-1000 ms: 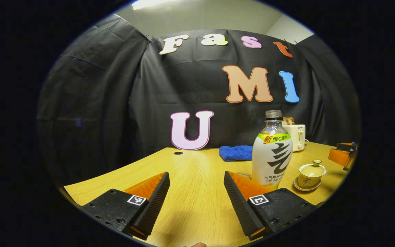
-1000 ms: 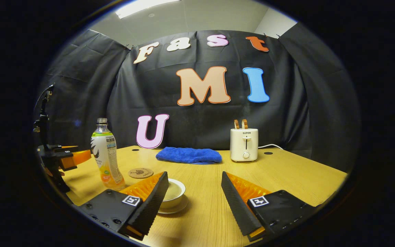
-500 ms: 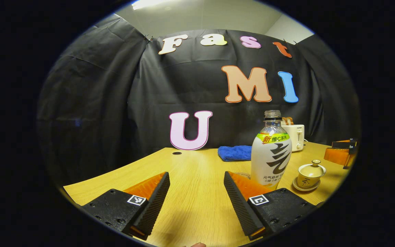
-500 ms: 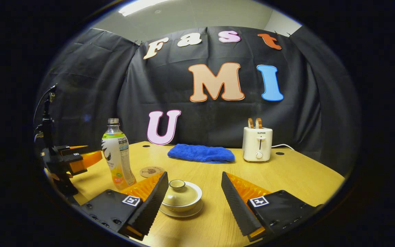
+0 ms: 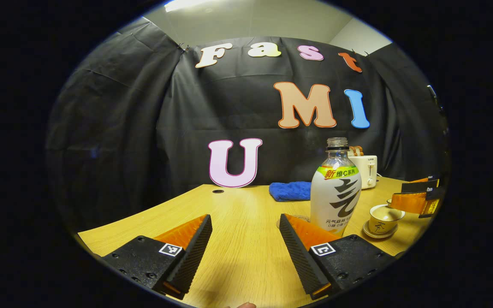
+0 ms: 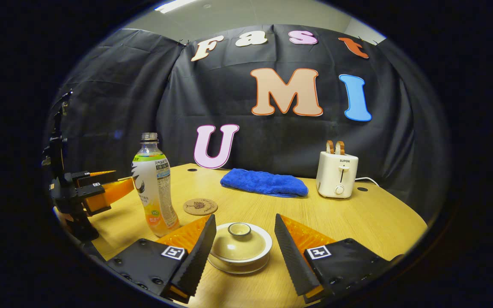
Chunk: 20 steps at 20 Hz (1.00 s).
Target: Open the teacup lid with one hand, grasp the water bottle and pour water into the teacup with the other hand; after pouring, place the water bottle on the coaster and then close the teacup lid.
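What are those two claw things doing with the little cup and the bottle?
A person holds a gripper in each hand. The right gripper is open around the teacup, whose lid is on. The left gripper is open beside the water bottle, not touching it. The coaster lies bare on the table.

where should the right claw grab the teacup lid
By the small raised knob at the centre of the teacup lid, coming from above. The lid is a low dome resting level on the cup, so its sloped sides probably give poor purchase. The open right claw already straddles it.
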Motion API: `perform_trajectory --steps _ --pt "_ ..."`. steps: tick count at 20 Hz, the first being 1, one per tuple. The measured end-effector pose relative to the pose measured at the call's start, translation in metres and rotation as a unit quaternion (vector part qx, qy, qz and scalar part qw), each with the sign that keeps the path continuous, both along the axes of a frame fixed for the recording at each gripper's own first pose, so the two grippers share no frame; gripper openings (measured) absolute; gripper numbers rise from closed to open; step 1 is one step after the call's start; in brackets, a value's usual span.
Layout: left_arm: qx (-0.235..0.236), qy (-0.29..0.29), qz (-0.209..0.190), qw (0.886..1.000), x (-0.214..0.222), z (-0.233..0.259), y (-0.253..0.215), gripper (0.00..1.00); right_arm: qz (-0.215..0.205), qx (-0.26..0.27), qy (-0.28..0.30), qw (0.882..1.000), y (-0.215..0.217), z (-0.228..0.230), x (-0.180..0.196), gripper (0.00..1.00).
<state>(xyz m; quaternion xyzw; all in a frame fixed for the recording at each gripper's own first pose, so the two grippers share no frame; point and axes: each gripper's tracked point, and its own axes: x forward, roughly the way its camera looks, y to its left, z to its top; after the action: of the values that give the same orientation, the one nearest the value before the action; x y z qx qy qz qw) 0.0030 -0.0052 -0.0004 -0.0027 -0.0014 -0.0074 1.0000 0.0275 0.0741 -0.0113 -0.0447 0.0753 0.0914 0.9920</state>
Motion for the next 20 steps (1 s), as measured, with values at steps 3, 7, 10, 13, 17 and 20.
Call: perform_trajectory --steps 3,7,10,13,17,20 --pt "0.000 0.000 0.001 1.000 0.000 0.001 0.001 0.93 -0.005 -0.020 0.003 1.000 0.001 -0.005 0.005 0.77" --pt "0.000 0.000 0.002 1.000 0.000 0.000 0.000 0.93 -0.001 -0.031 0.028 0.999 0.007 -0.017 0.009 0.65" --pt "0.000 0.000 0.002 1.000 0.000 0.000 0.000 0.93 0.000 -0.034 0.033 0.999 0.008 -0.018 0.013 0.58" --pt "0.000 0.001 0.002 1.000 0.000 0.000 0.000 0.93 0.004 -0.042 0.041 0.998 0.010 -0.021 0.013 0.44" --pt "0.000 0.001 0.003 1.000 0.000 0.000 0.000 0.93 0.007 -0.048 0.038 0.998 0.011 -0.020 0.013 0.41" --pt "0.000 0.001 0.002 1.000 0.000 0.000 0.000 0.93 0.004 -0.038 0.036 0.999 0.009 -0.020 0.012 0.32"
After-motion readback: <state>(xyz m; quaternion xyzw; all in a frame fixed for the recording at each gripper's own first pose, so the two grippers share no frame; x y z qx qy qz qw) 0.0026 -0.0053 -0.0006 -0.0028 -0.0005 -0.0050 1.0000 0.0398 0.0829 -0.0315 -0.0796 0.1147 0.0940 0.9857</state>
